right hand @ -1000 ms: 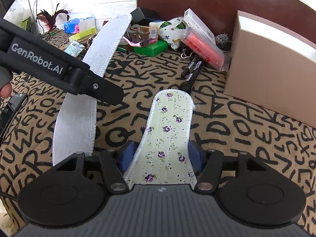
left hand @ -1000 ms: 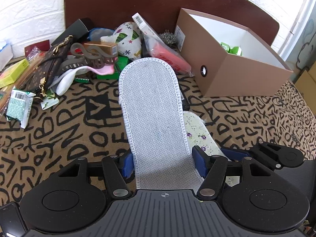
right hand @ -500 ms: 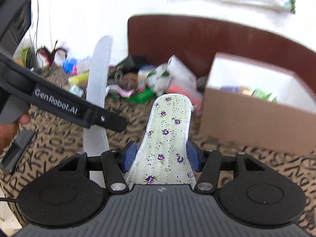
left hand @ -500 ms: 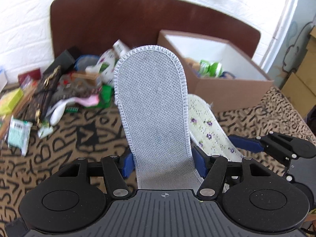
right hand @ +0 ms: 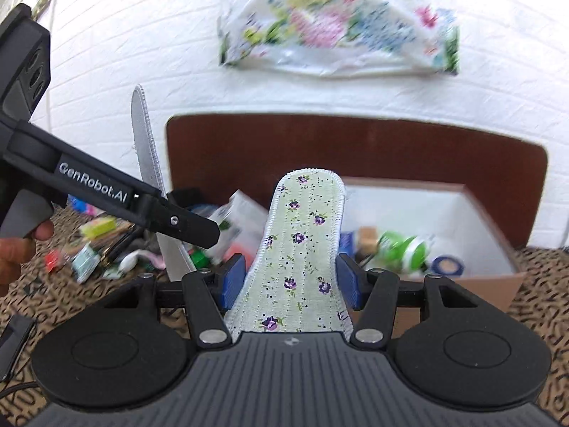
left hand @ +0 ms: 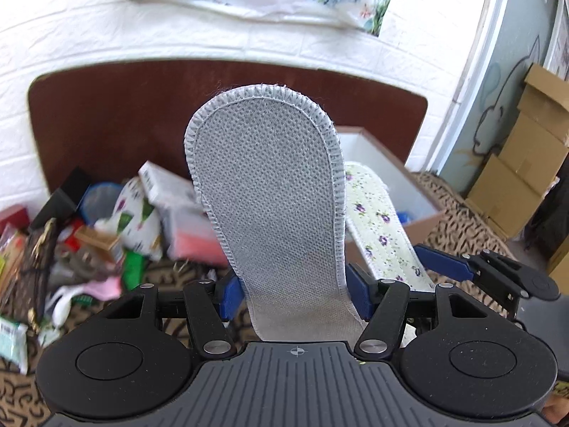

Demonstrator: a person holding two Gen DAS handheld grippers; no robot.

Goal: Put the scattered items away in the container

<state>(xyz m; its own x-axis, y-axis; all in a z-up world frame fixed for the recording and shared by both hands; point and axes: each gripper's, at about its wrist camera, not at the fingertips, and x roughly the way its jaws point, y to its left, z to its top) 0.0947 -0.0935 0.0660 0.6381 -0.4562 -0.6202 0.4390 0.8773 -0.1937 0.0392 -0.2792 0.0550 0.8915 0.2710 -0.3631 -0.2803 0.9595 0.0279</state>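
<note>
Grey insole (left hand: 274, 192) clamped in left tool (left hand: 295, 293) — toe upward.

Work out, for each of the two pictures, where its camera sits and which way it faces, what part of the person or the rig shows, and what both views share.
Left wrist: sits on the left gripper, looking forward along its fingers at the grey mesh insole clamped there; the right gripper shows at right.
Right wrist: sits on the right gripper, facing the cardboard box past its floral insole; the left gripper and a hand show at left.
Shared: both insoles, the box, the clutter pile, the brown board.
</note>
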